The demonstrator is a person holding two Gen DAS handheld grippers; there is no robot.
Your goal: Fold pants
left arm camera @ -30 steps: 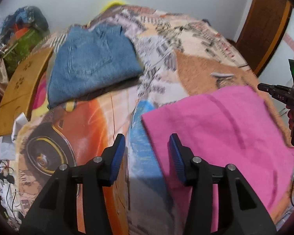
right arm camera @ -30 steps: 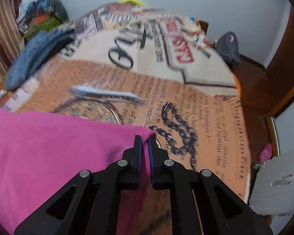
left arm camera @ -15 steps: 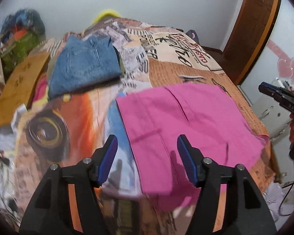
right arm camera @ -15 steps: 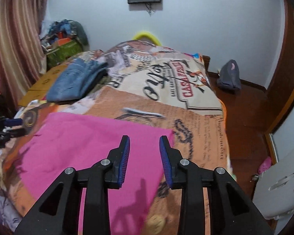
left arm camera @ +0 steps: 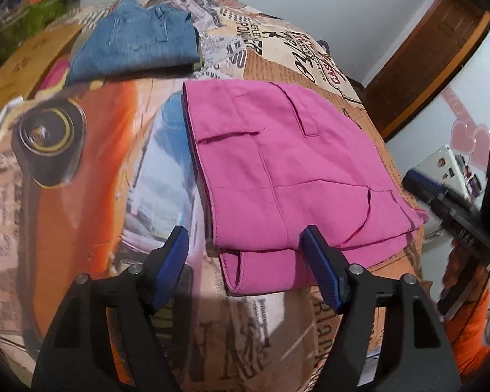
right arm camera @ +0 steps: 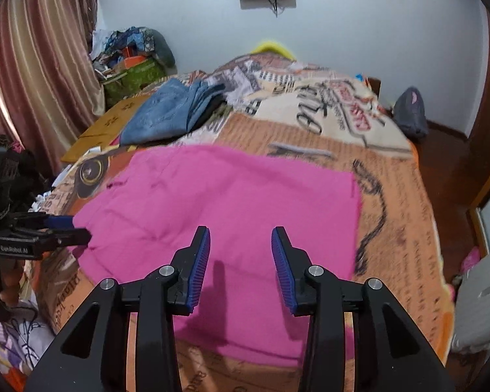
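Pink pants (left arm camera: pixel 277 163) lie folded flat on the printed bedspread (left arm camera: pixel 81 170), a lower layer sticking out at the near edge; they also show in the right wrist view (right arm camera: pixel 232 202). My left gripper (left arm camera: pixel 245 251) is open and empty, hovering above the near edge of the pants. My right gripper (right arm camera: pixel 240 254) is open and empty, above the near part of the pants. The left gripper also shows at the left edge of the right wrist view (right arm camera: pixel 58 228), and the right gripper at the right edge of the left wrist view (left arm camera: pixel 454 202).
Folded blue jeans (left arm camera: pixel 137 42) lie at the far left of the bed, also in the right wrist view (right arm camera: pixel 173 111). A wooden board (right arm camera: pixel 107 127) and a pile of bags (right arm camera: pixel 134 62) stand by the curtain. A dark bag (right arm camera: pixel 408 114) lies on the floor at right.
My right gripper let go of the pink pants' corner, opened and pulled back and up. My left gripper also drew back and opened wider. The pants now lie flat, folded.
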